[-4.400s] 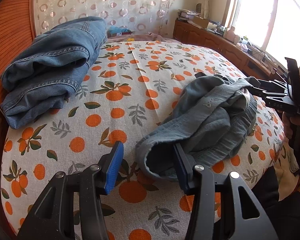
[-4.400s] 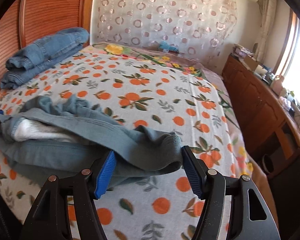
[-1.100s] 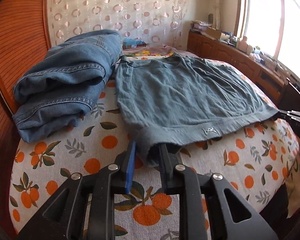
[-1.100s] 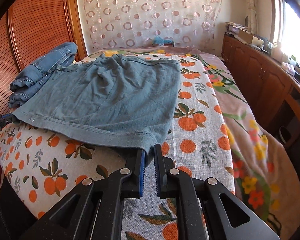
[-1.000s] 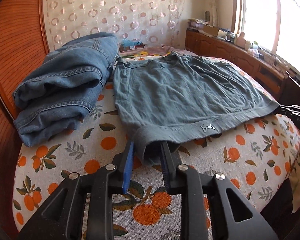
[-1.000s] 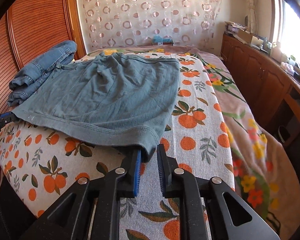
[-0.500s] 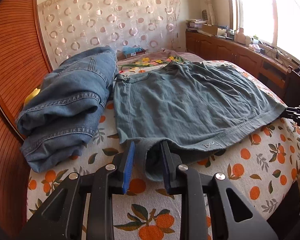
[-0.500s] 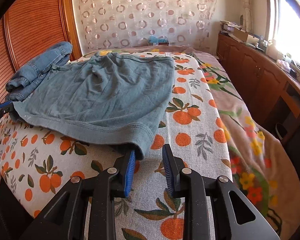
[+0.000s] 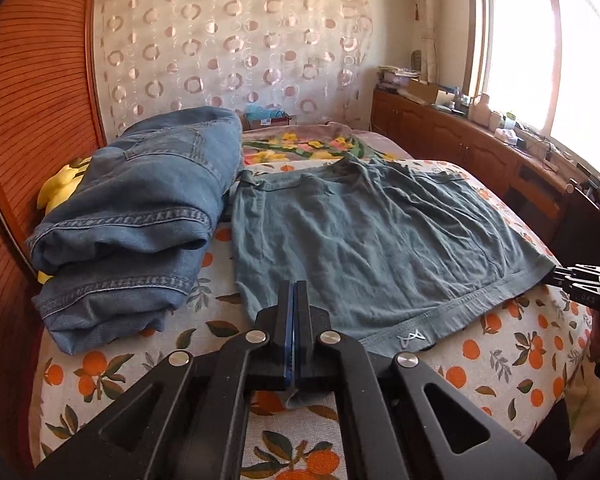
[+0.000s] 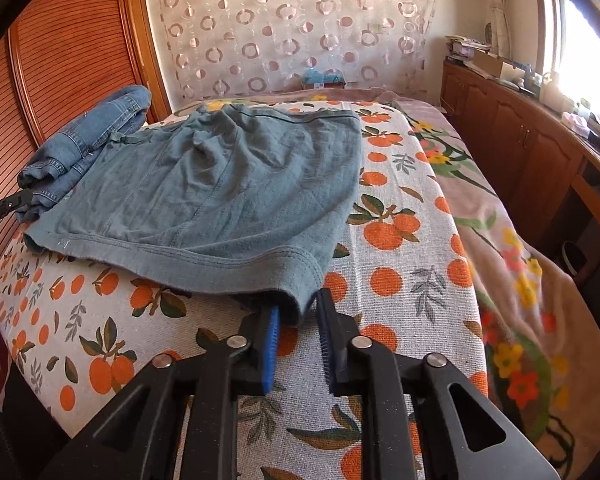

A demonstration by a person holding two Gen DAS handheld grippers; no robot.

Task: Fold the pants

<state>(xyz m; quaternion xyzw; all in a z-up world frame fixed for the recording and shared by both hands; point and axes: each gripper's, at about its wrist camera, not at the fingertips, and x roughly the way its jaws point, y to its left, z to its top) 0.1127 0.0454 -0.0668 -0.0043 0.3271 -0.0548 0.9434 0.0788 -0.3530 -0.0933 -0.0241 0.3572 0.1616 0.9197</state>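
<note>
A bed (image 9: 100, 376) is filling most of both views, and a cover printed with oranges and green leaves is lying over it; on the right-hand side a pinkish flowered blanket (image 10: 512, 264) is hanging down toward the floor. The grey-green pants (image 9: 364, 240) are lying spread flat across the middle of the bed, with the hem toward the cameras and a small white logo showing near the left corner. Just beside them, on the left and touching their far edge, a stack of folded blue jeans (image 9: 140, 216) is sitting against the ribbed wooden panel (image 9: 28, 100).

The left gripper (image 9: 295, 340) is standing with its jaws pressed tightly together; a scrap of grey-green cloth is poking out below them, so it appears to be pinching the left hem corner of the pants. The right gripper (image 10: 298, 340) has just been closing its jaws, which are standing slightly apart, with the right hem corner hanging between them; whether the pads are pressing on the cloth cannot be told.

A curtain with ring patterns (image 10: 300, 28) is covering the far wall. Along the right side, low wooden cabinets (image 10: 520, 136) are running under a bright window (image 9: 548, 52), their top crowded with small objects.
</note>
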